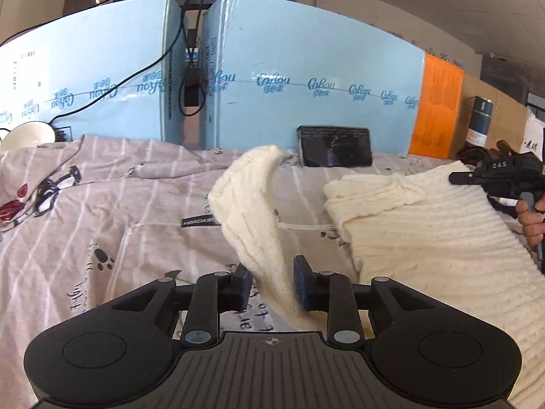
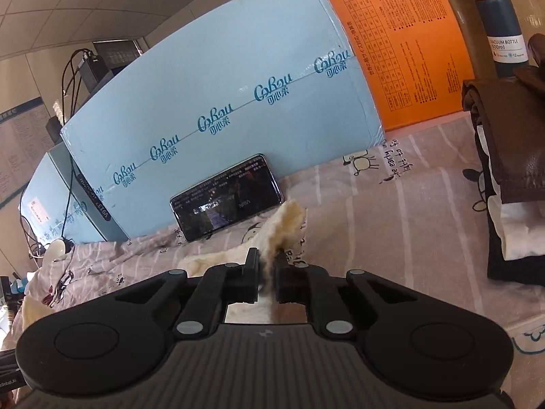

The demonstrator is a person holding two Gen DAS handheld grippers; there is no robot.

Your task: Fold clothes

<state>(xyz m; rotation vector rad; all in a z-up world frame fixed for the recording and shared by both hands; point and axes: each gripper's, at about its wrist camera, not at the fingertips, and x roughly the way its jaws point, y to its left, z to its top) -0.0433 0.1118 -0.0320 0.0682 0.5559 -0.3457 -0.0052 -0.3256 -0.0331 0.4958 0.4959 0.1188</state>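
The cream sweater (image 1: 425, 235) lies on the printed bedsheet (image 1: 102, 204) – its sleeve (image 1: 252, 204) runs between the left gripper (image 1: 272, 286) fingers (jaws apart), while the right gripper (image 2: 269, 272) pinches a sweater edge.

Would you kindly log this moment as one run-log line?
left gripper: jaws open around cream sweater sleeve | right gripper: shut on sweater edge | surface: printed bedsheet

sweater (image 1: 425, 238) cut off at right edge, phone (image 1: 335, 146) screen text illegible
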